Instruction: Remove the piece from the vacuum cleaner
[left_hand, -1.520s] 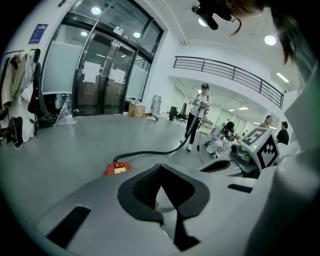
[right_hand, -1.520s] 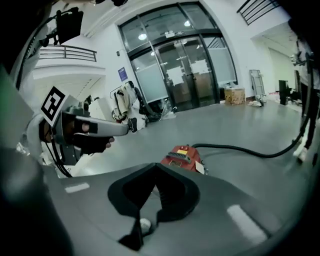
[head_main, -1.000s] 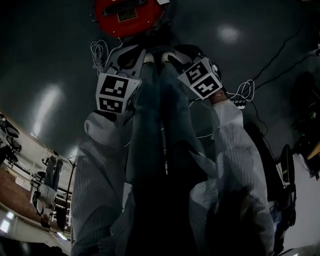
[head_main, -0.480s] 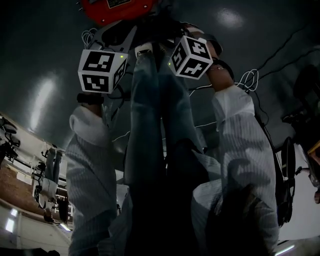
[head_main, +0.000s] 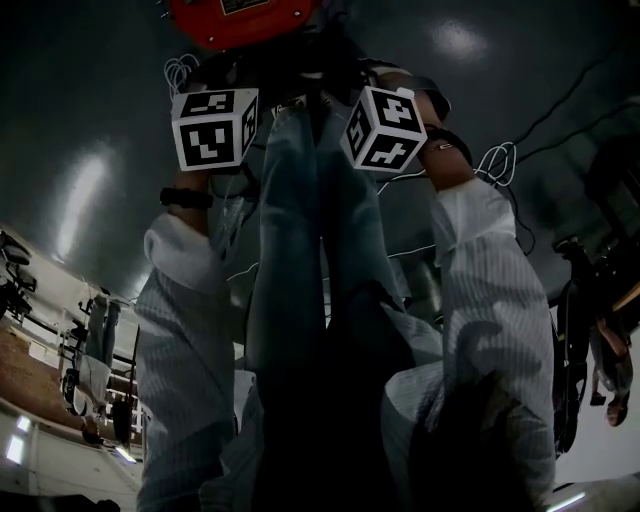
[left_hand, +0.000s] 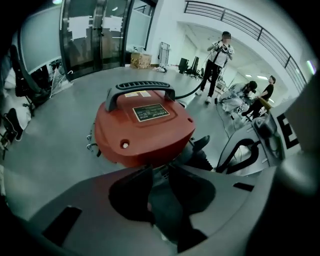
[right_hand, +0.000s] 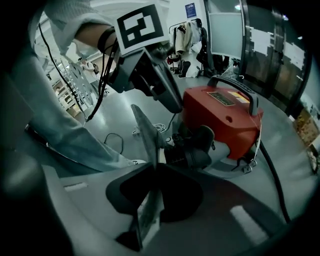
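- Red dome-shaped vacuum cleaner (left_hand: 145, 135) sits on glossy grey floor (left_hand: 55, 130), black carry handle (left_hand: 140, 87) on top.
- Labels: dark rectangular rating plate (left_hand: 150, 112) on the lid and a yellow/white sticker (left_hand: 137, 94) under the handle; text on both too small to read.
- Black-and-white square markers on both cubes (head_main: 215, 128), no letters. Small blue wall sign (right_hand: 192, 10) is illegible.
- Right gripper (right_hand: 152, 166): jaws pressed together on a thin flat grey sheet-like piece (right_hand: 145, 135), which stands up edge-on, just beside the vac's black front fitting (right_hand: 192, 147) and apart from it.
- Left gripper (left_hand: 159, 172): jaws a narrow gap apart, low at the vac's front; the gap is too dim to tell what's in it.
- Only left gripper view: glass doors, plus a standing person (left_hand: 217, 55) w/ a black hose.
- Only right gripper view: the pinched piece and hanging clothes (right_hand: 182, 42).
- Only head view: both grippers flank the wearer's blue-jeaned legs (head_main: 300, 250), w/ striped white sleeves (head_main: 185, 300); vac at top edge.
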